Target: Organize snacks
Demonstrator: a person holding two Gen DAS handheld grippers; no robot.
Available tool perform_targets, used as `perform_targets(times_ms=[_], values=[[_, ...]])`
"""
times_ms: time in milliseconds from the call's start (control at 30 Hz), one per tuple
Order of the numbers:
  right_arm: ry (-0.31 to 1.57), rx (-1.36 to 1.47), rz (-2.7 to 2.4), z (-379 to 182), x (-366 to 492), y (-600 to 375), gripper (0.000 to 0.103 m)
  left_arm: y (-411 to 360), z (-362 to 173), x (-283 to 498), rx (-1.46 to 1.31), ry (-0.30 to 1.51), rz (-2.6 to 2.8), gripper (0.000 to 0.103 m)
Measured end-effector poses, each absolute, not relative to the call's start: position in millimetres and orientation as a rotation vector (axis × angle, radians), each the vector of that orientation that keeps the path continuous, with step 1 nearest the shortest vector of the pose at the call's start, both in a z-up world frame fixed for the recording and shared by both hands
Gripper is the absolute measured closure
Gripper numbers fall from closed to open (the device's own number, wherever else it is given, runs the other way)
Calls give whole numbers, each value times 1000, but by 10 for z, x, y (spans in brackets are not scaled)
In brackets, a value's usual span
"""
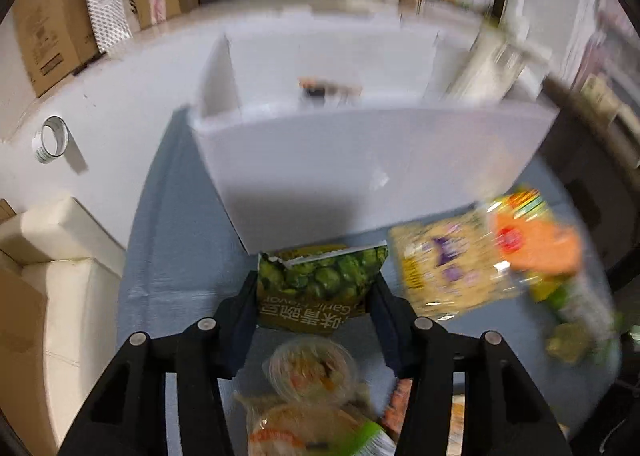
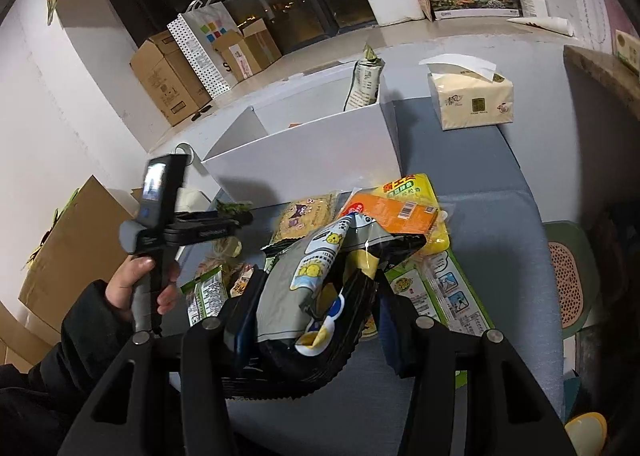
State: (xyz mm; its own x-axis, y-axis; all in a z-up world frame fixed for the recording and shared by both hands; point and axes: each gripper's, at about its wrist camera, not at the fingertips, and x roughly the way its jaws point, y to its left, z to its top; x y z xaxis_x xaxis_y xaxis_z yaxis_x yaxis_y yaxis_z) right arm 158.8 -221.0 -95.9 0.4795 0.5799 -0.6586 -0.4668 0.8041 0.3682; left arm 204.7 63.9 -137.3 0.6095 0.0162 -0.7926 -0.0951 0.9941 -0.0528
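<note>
Left gripper (image 1: 316, 292) closed on a green pea snack bag (image 1: 320, 284), both fingers pressed against its sides, bag lifted just in front of the white divided box (image 1: 360, 159). Below it, on the blue-grey table cover (image 1: 168, 256), a clear lidded cup (image 1: 312, 370) and a wrapped snack (image 1: 304, 432). To the right, blurred, a pale yellow cracker pack (image 1: 444, 268) beside an orange and yellow pack (image 1: 536, 244). Off to the left, a roll of tape (image 1: 51, 139) on the white surface. Right gripper (image 2: 316, 316) clamped around a grey and black cartoon snack bag (image 2: 316, 288), crumpled between the fingers and held above the pile. Beyond, the orange and yellow pack (image 2: 400, 211) and cracker pack (image 2: 304, 215) lying just before the white box (image 2: 304, 155), one tall pouch (image 2: 366, 83) standing upright in its far right compartment. Tissue pack (image 2: 472, 99) near the box's right side. Left hand (image 2: 136, 288) gripping its tool's handle at the left edge.
</note>
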Motion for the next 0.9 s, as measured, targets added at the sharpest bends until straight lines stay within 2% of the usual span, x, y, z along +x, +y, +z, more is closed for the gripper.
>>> perform_targets(times_ms=[200,433,567,767,800,833,867,900], values=[[830,133,658,-855,1576,-2111,48,681,-780,1556,-182,734,17,46],[746,83,682,-521,1755,-1786,48,824,-249,1614,-213,656,-1,46],[673,71,689,-232,2146,-1518,48,877,-44,2058,-166,651,17,46],[694,8,588,-76,3069,-1012,46,995,-101,2770,-133,713,43,45],[708,-4,580,-95,3245,-919,46,1030,-153,2916,-138,747,30,38],[719,-10,561,-121,3383,-857,40,1049,-199,3010,-144,769,30,29],[741,-19,539,-160,3529,-804,19,1085,-241,3082,-151,784,46,7],[751,-26,524,-191,3617,-770,9,1137,-282,3133,-158,775,74,0]])
